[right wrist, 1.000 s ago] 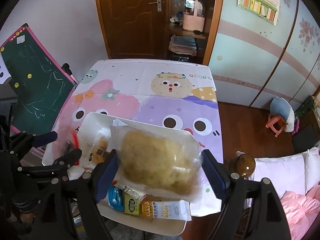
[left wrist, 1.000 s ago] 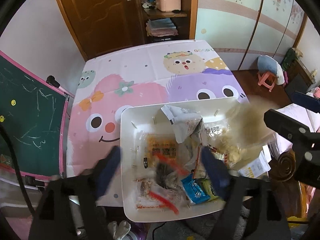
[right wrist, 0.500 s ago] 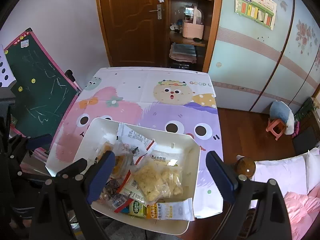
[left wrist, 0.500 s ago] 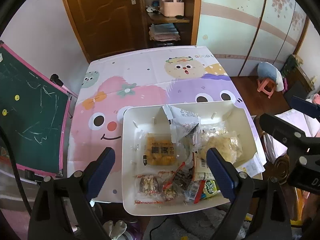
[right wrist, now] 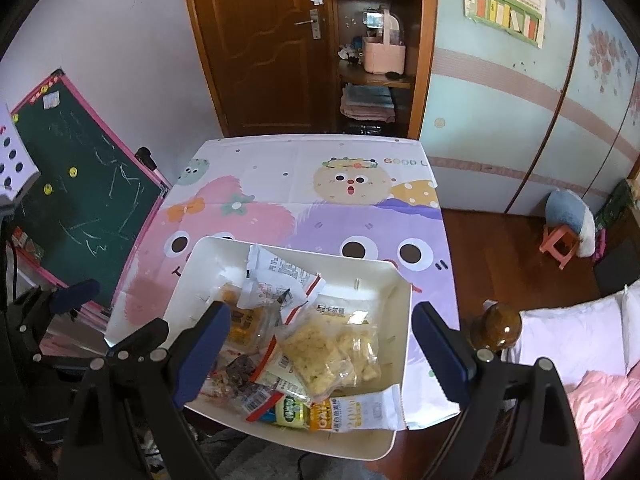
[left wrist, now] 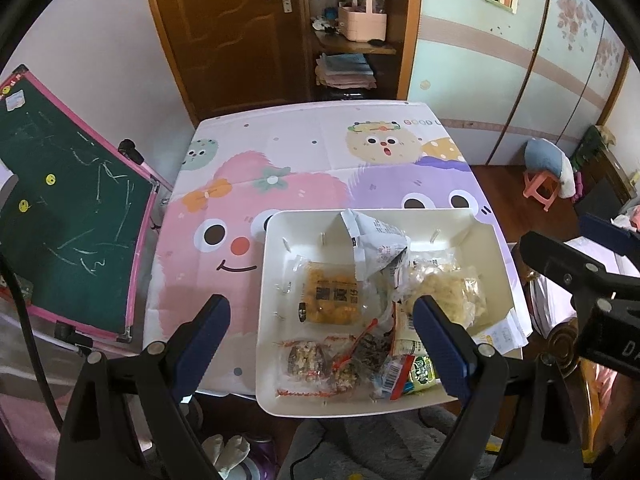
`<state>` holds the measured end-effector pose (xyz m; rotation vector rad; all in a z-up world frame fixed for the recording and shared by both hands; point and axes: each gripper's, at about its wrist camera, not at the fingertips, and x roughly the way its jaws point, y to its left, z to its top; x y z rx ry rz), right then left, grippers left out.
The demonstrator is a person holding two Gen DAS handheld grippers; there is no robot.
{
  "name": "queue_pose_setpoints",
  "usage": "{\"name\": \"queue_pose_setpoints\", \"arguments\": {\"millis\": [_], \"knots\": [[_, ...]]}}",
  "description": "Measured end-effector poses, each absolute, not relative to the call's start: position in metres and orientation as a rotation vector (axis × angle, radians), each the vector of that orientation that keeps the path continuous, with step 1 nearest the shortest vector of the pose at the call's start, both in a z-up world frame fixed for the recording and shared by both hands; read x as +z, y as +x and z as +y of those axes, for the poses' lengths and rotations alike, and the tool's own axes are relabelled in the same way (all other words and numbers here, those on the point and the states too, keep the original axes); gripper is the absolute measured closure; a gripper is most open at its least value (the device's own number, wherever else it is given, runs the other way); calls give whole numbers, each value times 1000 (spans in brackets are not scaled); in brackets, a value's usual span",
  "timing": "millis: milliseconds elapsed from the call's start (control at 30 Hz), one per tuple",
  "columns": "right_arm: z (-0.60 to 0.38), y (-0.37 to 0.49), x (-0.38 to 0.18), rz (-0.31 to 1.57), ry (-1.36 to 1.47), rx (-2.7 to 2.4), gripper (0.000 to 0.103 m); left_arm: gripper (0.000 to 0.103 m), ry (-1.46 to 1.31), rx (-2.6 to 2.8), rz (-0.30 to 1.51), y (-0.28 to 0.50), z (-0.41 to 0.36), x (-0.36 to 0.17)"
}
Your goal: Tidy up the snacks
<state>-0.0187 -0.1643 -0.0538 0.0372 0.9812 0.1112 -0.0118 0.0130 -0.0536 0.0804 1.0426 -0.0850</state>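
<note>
A white tray (left wrist: 276, 280) (right wrist: 400, 320) sits at the near edge of the table and holds several snack packs. Among them are an orange snack pack (left wrist: 330, 298), a clear bag of pale puffed snacks (left wrist: 448, 292) (right wrist: 332, 350), a crumpled white wrapper (left wrist: 376, 240) (right wrist: 280, 272) and a green pack (left wrist: 420, 372) (right wrist: 290, 412). My left gripper (left wrist: 320, 336) is open and empty, raised above the tray. My right gripper (right wrist: 320, 352) is open and empty, also above the tray.
The table wears a cartoon cloth (left wrist: 304, 168) (right wrist: 304, 192). A green chalkboard (left wrist: 60, 216) (right wrist: 80, 176) leans at the left. A door and shelf stand behind. A pink stool (left wrist: 542, 190) stands on the floor at the right, and a bed (right wrist: 576, 360) lies near right.
The right gripper let the clear bag of puffed snacks drop into the tray and opened. Both grippers have pulled up and back from the tray.
</note>
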Motion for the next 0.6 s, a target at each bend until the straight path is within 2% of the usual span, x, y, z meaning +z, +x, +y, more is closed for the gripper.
{"name": "queue_pose_setpoints", "arguments": {"millis": [600], "knots": [[-164,-24,-27,974,73,62,10,6,48,-68,1013,-12,18,-15]]}}
